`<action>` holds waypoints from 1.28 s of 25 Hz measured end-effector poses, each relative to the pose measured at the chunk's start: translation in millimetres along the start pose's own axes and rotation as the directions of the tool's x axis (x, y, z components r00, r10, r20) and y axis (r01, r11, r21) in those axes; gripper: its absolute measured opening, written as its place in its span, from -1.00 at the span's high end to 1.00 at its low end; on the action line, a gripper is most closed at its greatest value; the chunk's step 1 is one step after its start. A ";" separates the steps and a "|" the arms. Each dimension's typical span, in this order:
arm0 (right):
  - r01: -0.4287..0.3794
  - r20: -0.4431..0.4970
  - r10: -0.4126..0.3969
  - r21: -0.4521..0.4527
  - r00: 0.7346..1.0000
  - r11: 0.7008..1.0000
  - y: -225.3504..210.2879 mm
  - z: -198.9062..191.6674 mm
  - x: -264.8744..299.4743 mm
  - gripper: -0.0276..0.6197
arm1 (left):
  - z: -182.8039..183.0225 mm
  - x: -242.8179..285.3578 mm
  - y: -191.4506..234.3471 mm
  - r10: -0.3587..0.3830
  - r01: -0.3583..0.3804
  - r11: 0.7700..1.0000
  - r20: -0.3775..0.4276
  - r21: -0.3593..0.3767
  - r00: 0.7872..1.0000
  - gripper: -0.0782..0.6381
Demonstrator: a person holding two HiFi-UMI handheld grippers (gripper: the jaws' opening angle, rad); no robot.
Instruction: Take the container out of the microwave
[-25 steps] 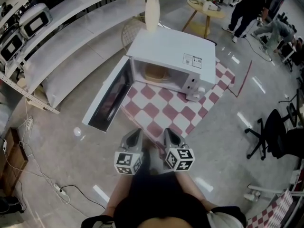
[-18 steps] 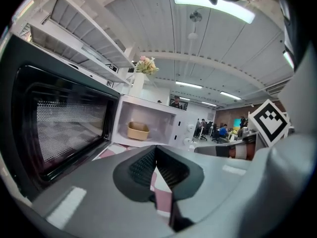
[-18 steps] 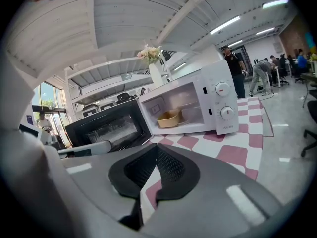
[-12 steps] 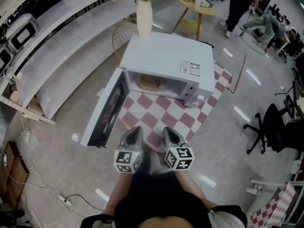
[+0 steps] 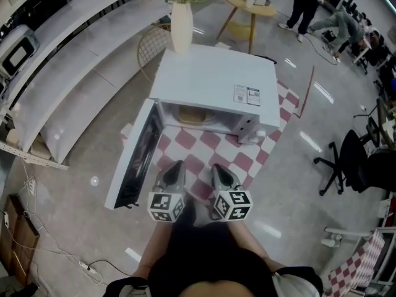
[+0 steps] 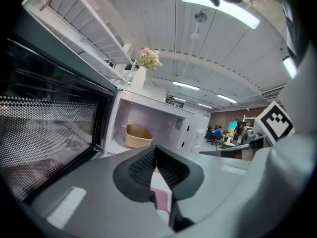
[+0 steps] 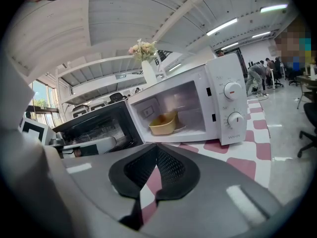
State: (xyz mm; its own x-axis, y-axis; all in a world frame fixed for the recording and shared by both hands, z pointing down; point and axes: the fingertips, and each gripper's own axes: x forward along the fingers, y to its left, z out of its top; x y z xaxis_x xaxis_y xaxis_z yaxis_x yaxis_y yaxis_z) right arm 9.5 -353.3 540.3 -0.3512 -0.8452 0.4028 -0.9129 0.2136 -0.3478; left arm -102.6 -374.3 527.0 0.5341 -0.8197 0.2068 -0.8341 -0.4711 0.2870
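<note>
Inside microwave [image 5: 213, 79], container [image 5: 192, 114] sits clear — door [image 5: 138, 159] wide.

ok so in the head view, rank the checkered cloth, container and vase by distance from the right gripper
1. checkered cloth, just ahead of the right gripper
2. container, inside the microwave
3. vase, behind the microwave

Overall light: bright, even indoor light; all three views are well exposed.
Source: ceiling lamps [image 6: 220, 6], upper right of the left gripper view and upper right of the right gripper view.
Glare: pale streaks on the glossy floor [image 5: 297, 184]; the microwave [image 5: 213, 82] top is bright, not blown out.
Shadows: faint and soft.
Distortion: strong fisheye bending with dark corners in both gripper views.
Focus: the nearest foreground is soft.
</note>
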 end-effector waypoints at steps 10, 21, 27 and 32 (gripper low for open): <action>0.022 -0.024 -0.022 0.014 0.999 1.000 -7.8 6.6 21.9 0.91 | 11.3 40.2 18.1 -0.029 0.029 1.000 -0.016 -0.001 0.999 0.75; 0.021 -0.049 -0.021 -0.001 0.999 1.000 -7.4 9.3 44.2 0.91 | 24.9 81.0 40.8 -0.013 0.013 1.000 -0.011 -0.011 1.000 0.68; 0.036 -0.055 -0.036 -0.001 0.998 0.999 -12.5 12.0 55.1 0.91 | 31.8 99.0 55.6 0.000 0.000 1.000 -0.013 -0.018 1.000 0.59; 0.052 -0.060 -0.052 0.002 0.997 0.999 -17.2 13.0 62.4 0.91 | 35.1 113.4 68.3 0.023 -0.024 0.999 -0.012 -0.040 1.000 0.51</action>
State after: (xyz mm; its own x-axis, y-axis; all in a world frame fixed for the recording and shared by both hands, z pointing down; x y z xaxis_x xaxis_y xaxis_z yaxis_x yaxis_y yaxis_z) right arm 6.0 -416.1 560.4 -0.3151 -0.8241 0.4707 -0.9297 0.1684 -0.3276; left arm -103.8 -510.8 537.3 0.5164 -0.8263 0.2250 -0.8403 -0.4383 0.3191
